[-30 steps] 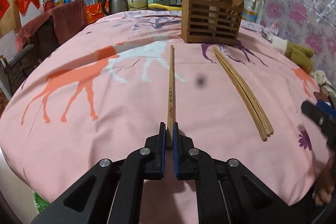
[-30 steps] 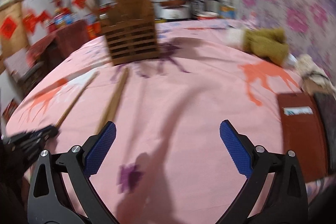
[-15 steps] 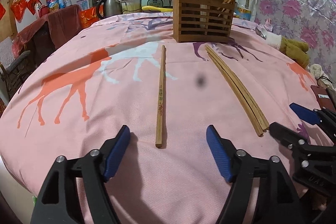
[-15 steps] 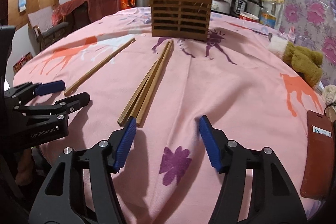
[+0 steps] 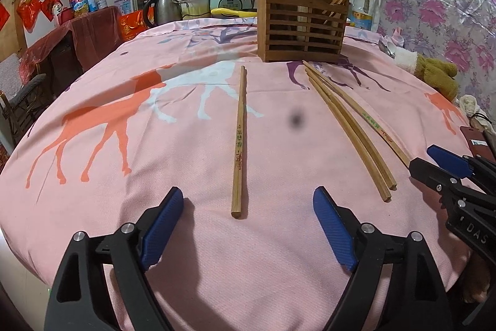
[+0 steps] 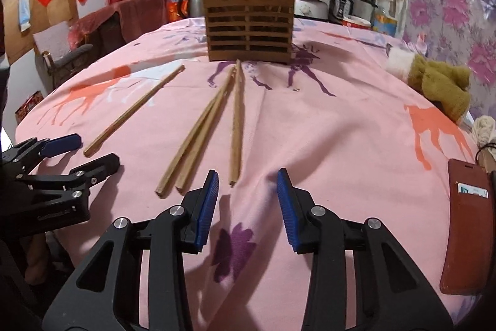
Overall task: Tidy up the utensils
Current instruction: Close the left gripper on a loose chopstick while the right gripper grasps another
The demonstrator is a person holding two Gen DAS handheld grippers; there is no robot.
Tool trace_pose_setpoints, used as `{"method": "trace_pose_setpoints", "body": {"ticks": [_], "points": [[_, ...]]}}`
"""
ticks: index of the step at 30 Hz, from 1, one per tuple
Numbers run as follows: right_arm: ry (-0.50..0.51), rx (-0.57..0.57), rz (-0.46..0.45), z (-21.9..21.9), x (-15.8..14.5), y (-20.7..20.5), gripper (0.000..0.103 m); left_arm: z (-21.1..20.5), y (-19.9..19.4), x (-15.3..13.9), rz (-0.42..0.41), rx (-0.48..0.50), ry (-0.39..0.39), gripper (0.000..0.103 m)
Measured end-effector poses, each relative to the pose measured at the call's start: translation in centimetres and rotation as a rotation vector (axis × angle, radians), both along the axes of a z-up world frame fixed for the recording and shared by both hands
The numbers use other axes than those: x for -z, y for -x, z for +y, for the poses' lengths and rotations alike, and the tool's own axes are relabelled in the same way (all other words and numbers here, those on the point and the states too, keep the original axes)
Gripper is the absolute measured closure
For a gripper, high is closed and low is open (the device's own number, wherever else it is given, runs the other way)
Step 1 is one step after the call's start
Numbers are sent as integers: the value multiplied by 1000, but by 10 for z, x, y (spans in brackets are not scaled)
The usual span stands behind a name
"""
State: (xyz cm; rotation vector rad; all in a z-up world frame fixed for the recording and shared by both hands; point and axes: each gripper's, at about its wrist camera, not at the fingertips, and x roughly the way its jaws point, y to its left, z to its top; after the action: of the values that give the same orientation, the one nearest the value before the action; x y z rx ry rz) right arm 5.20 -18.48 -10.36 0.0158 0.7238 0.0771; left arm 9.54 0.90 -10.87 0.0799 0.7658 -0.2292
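A wooden slatted holder (image 5: pixel 302 30) with several chopsticks upright in it stands at the far side of the pink tablecloth (image 5: pixel 108 200). One chopstick (image 5: pixel 239 138) lies loose on the cloth, its near end just ahead of my left gripper (image 5: pixel 248 225). That gripper's jaws are opening wide and hold nothing. To the right lie two chopsticks together (image 6: pixel 198 138) and a third (image 6: pixel 237 120) slightly apart. My right gripper (image 6: pixel 248 203) has its jaws closing. The third chopstick's near end lies at its fingertips, and the pads do not touch it.
A brown wallet case (image 6: pixel 468 225) lies at the right table edge, with a brown plush toy (image 6: pixel 440 86) behind it. A kettle, pots and bottles stand beyond the table. A draped chair (image 5: pixel 77 42) is at the left. The table's near edge is right under both grippers.
My left gripper opened and let go of the single chopstick, which now lies on the cloth. My right gripper swung over to the three chopsticks and narrowed; one of them now lies apart.
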Motion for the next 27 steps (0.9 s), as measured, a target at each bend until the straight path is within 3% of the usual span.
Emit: {"method": "trace_pose_setpoints", "body": {"ticks": [5, 10, 17, 19, 21, 27], "points": [[4, -4, -3, 3, 0, -2, 64, 0, 0, 0, -1, -3, 4, 22], [-31, -28, -39, 5, -9, -4, 67, 5, -1, -3, -4, -10, 22, 45], [-85, -15, 73, -1, 6, -22, 79, 12, -6, -4, 1, -21, 55, 67], [-85, -12, 69, -1, 6, -20, 83, 11, -5, -5, 3, -8, 57, 82], [-93, -1, 63, -3, 6, -18, 90, 8, -3, -4, 3, 7, 52, 85], [-105, -13, 20, -2, -1, -15, 90, 3, -1, -3, -3, 18, 38, 85]]}}
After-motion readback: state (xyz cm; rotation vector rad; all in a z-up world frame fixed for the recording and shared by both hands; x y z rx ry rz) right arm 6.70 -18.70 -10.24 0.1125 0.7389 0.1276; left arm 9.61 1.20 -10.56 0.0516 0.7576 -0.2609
